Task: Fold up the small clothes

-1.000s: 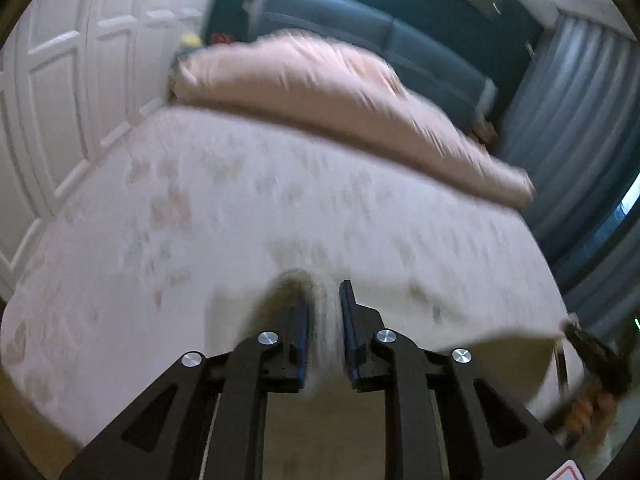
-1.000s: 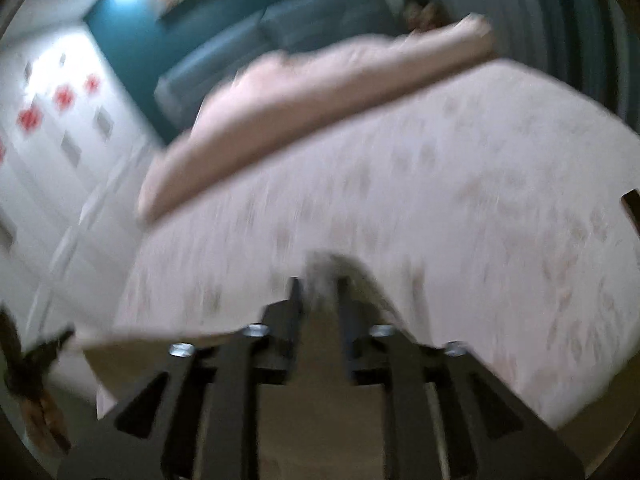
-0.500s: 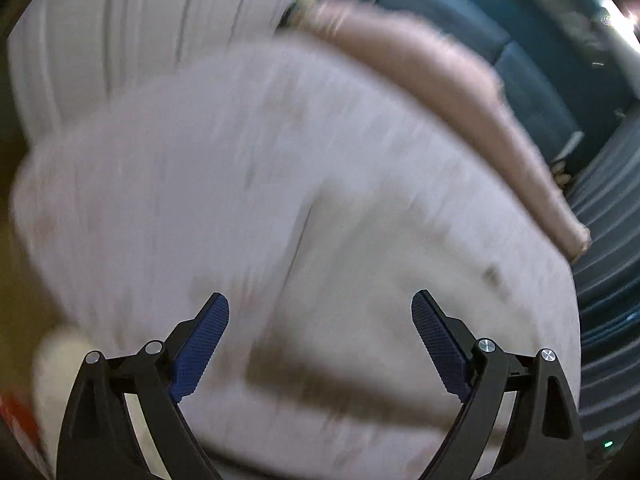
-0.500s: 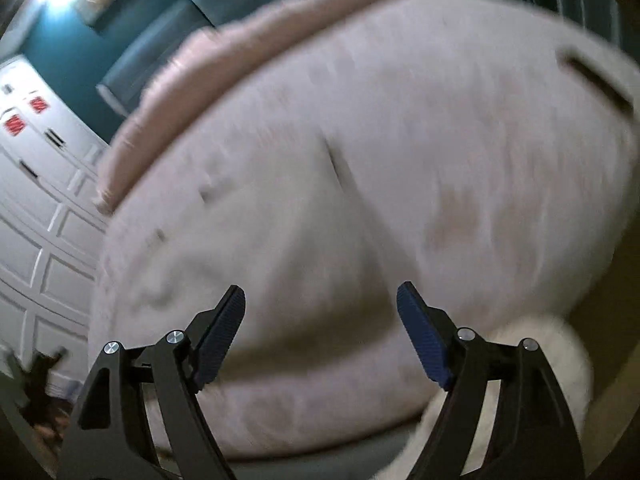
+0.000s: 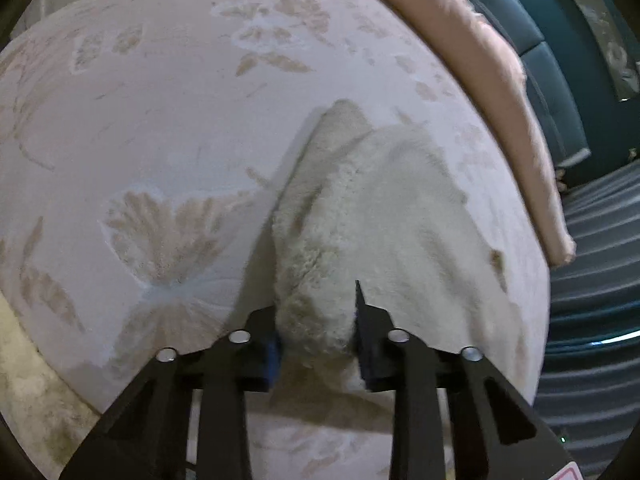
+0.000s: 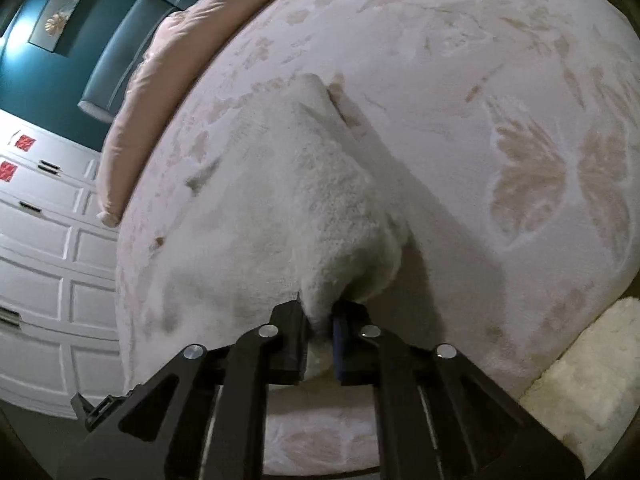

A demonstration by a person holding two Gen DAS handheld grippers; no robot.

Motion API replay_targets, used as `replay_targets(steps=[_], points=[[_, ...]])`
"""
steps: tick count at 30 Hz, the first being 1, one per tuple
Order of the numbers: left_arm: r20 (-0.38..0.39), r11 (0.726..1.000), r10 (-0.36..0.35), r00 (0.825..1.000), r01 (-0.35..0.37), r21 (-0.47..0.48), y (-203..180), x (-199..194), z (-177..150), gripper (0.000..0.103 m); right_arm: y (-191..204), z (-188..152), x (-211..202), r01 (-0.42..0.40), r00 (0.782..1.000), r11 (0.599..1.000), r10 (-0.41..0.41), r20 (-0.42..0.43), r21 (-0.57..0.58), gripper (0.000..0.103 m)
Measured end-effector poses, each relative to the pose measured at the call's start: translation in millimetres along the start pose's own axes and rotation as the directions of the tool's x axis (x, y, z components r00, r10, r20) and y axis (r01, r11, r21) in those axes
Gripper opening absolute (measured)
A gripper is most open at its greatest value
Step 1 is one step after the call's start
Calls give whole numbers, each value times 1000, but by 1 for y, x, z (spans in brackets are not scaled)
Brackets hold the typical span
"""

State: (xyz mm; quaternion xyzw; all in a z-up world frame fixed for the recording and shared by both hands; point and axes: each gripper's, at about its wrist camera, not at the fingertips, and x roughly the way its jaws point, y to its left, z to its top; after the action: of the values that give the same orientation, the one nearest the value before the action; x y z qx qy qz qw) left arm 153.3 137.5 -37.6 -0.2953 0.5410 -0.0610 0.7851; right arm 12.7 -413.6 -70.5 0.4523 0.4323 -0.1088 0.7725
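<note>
A cream fleece garment (image 5: 380,208) lies spread on the bed, bunched up at its near edge. My left gripper (image 5: 316,312) is closing its jaws on a thick fold of that edge at the garment's left corner, and the pads press into the fleece. In the right wrist view the same fleece garment (image 6: 280,184) runs away from my right gripper (image 6: 319,310), which is shut on a thin pinch of the edge at the right corner. Both grippers point steeply down at the bed.
The bed cover (image 5: 160,120) is pale pink with butterfly prints. A folded pink quilt (image 5: 500,80) lies along the far side before a teal headboard (image 5: 560,80). White cupboard doors (image 6: 40,260) stand to the left. A fluffy rug (image 6: 580,380) lies beside the bed.
A second ago both grippers held the garment up. Half a second ago both stood wide open. Now both are lower and closed on the garment's near edge on the bed.
</note>
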Motion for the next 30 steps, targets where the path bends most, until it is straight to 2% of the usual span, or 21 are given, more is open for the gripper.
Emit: replay_targets(steps=[4,7,10,12,14,15,18,19,21,22,23,24,27,30], points=[[-23,998,-13,1000,14,60,3,-29,-13,20,2,-10,-32,24,1000,997,-23,13,-78,7],[-65,993,41,997,-34,112,17,-47,-41,20,-17,-34,-48,69,996,993,-74,-47,-98,7],[-123,991,88,989,-74,114,43,-56,-74,20,-42,-71,-56,143,980,980,-159,-117,-137,7],[-148,986,132,980,-116,116,57,-55,-92,21,-56,-89,-57,168,969,978,-187,-161,-124,7],[-159,984,154,975,-136,119,61,-48,-100,25,-55,-93,-58,170,970,974,-192,-151,-148,8],[-157,982,162,974,-144,121,60,-47,-100,26,-51,-91,-60,181,968,968,-207,-142,-174,11],[-93,978,166,982,-152,146,44,-66,-92,32,-35,-79,-70,228,961,947,-257,-106,-225,23],[-41,973,170,985,-161,164,35,-80,-86,31,-31,-74,-76,242,960,942,-267,-83,-233,27],[63,967,143,988,-153,202,16,-105,-71,48,-23,-60,-98,293,955,926,-293,36,-238,54],[122,963,128,984,-153,221,5,-116,-62,67,-17,-49,-108,315,948,919,-294,118,-238,59],[172,960,116,978,-154,232,-4,-122,-53,74,-12,-41,-111,314,947,917,-283,155,-246,61],[202,957,91,975,-142,253,-14,-121,-43,74,-6,-31,-110,308,947,916,-270,174,-257,61],[193,940,86,977,-144,310,-45,-91,-15,74,15,-3,-88,266,957,916,-213,197,-301,62],[111,922,80,991,-116,368,-72,-36,1,80,33,19,-43,223,972,911,-178,157,-346,69]])
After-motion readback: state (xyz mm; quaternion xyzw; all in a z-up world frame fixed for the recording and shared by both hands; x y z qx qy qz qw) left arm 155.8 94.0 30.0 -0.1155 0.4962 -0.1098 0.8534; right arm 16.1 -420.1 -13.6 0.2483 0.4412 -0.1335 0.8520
